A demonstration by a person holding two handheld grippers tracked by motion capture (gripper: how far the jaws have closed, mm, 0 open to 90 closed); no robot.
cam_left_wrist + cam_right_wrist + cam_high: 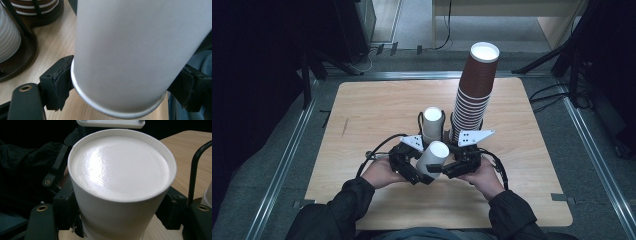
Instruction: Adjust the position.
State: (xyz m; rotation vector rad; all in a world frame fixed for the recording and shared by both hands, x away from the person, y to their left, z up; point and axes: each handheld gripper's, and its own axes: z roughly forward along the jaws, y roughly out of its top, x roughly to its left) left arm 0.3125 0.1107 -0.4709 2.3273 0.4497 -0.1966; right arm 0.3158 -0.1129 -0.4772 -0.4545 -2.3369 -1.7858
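The left gripper (424,176) has its pads closed on the rim end of a white cup (432,158); in the left gripper view the left pad (60,83) presses against the cup wall just above the rolled rim, and the opposite pad (186,90) meets the wall on the far side. The right gripper (447,170) clamps the same cup nearer its closed base; in the right gripper view both jaws bear on the wall below the base disc. The cup is held off the table (372,110), tilted, base upward, between the two hands at the near middle of the table.

Just beyond the cup stands a short white stack (432,125) in a dark wire holder (18,58), and beside that a tall brown stack (474,92) that leans toward the far right.

Risks, as a judgement:
- Crushing. Two grips on one thin paper wall can ovalise or crease it if either hand squeezes harder.
- Tearing or slipping. If the hands pull apart or twist against each other, the rim may deform or one pad may slide off.
- Collision. The grippers work close to both stacks; a forward swing could strike the tall brown stack, which already leans and would probably topple.
- Release order. Opening both grippers together would drop the cup.
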